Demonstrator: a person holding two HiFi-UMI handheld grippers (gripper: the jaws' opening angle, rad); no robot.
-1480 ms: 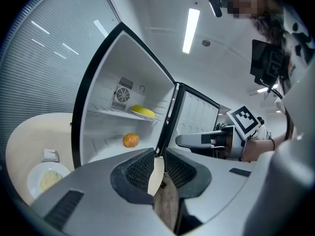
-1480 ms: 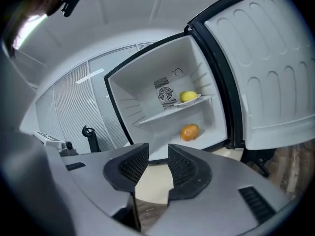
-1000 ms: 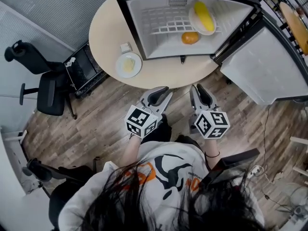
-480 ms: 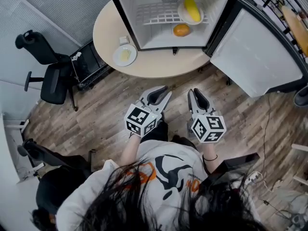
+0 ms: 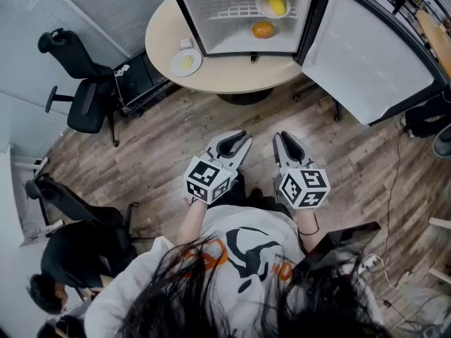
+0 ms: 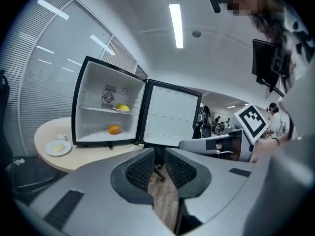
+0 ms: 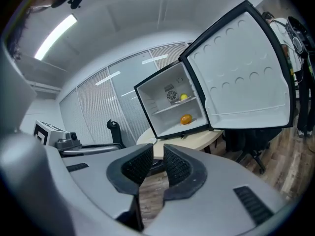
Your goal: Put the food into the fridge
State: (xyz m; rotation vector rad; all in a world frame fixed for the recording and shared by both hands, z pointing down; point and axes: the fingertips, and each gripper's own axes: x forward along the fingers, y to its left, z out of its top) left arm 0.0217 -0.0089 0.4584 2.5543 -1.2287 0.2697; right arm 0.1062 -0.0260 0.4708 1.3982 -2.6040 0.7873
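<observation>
Fridge farther off than before — left claw narrow, empty; right claw closing, empty

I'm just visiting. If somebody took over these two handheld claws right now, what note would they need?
Left gripper: empty, jaws slightly apart.
Right gripper: empty, jaws closing with nothing between them.
Both are held low over the floor, away from the table.
Fridge: on the table, door wide open.
Done: yellow food on the shelf, orange on the bottom.
Left: plate of food on the table beside the fridge goes in; then probably shut the door.
</observation>
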